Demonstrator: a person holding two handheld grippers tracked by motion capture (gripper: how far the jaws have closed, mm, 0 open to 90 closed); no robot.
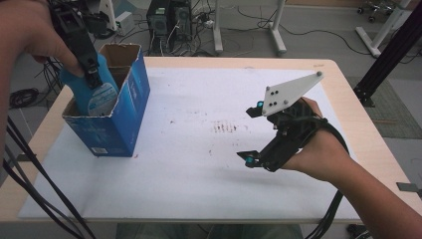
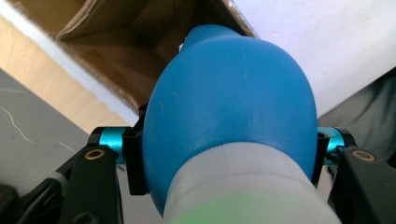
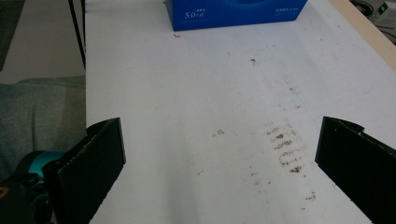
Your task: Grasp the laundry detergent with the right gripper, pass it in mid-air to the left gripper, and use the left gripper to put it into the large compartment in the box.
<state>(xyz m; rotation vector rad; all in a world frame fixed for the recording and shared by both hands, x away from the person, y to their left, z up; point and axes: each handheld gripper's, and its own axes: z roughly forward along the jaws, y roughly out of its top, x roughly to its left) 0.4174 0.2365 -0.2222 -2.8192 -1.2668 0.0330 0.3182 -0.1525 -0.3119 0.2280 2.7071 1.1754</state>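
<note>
High view alone shows bottle [image 1: 94,92] entering box [image 1: 130,99].

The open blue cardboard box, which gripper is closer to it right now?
Left. The left gripper sits at the blue box opening, gripping a blue bottle. The right gripper hangs open, well off across the white mat.

The high view looks forward and down on the whole table [image 1: 199,204]. The left gripper view sits very close above the open box [image 1: 112,107]. The right gripper view looks low across the white mat [image 3: 196,93] toward that box.

Smooth matt blue plastic bottle [image 2: 229,102]; cardboard box [image 1: 119,124], glossy print.
</note>
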